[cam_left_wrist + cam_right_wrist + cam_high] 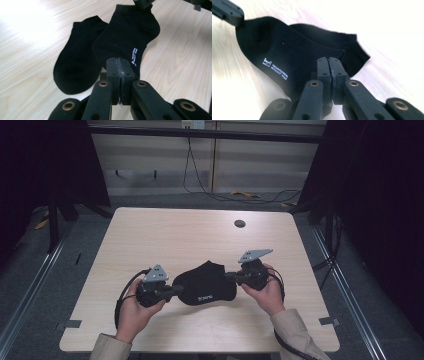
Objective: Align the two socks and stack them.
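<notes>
Two grippers hold one sock stretched between them.
Left gripper (119, 75) and right gripper (331, 75) each pinch an end of the printed sock (127, 32); next, lay it flat on the other sock (75, 57) beside the fingers.

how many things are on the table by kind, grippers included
black socks: 2 – the printed sock is clamped at opposite ends by the left gripper and the right gripper; the plain sock lies on the table beside it
grippers: 2
dark round spots on the tabletop: 1
total: 5
</notes>
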Available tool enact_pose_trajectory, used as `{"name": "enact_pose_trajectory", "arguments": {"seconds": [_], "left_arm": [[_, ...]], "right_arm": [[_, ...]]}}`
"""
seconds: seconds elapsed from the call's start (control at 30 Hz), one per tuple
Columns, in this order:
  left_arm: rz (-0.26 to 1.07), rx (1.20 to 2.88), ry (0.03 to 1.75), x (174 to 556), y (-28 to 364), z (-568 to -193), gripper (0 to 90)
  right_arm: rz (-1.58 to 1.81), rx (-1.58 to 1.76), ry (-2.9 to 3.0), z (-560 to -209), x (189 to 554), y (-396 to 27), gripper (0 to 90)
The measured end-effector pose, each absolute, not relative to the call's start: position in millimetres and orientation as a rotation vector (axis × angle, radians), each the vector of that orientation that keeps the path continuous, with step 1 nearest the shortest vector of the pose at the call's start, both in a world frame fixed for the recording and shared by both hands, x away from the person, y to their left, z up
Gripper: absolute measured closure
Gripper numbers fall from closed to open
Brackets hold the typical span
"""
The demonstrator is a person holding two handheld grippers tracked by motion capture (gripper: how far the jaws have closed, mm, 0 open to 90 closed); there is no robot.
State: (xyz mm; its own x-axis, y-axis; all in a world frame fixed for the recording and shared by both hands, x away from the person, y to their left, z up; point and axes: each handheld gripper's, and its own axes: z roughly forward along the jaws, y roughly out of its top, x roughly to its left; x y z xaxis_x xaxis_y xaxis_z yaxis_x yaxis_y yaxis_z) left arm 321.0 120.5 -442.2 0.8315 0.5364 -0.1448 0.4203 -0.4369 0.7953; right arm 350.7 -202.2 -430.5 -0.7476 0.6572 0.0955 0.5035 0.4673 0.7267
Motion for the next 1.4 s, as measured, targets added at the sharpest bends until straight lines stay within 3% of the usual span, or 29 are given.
{"name": "enact_pose_trajectory", "arguments": {"seconds": [0.7, 1.2, 1.4], "left_arm": [[0.166, 2.044, 0.846, 355.5, 133.1, -465.1, 89.0], [0.171, 2.048, 0.903, 369.2, 133.7, -482.4, 88.9], [0.185, 2.077, 0.932, 373.7, 136.5, -492.1, 88.8]], "right_arm": [[1.115, 1.031, 2.534, -431.6, 410.5, -185.0, 87.8], [1.088, 1.056, 2.536, -456.1, 436.5, -179.0, 87.6], [1.077, 1.08, 2.488, -461.6, 438.9, -179.3, 76.6]]}}
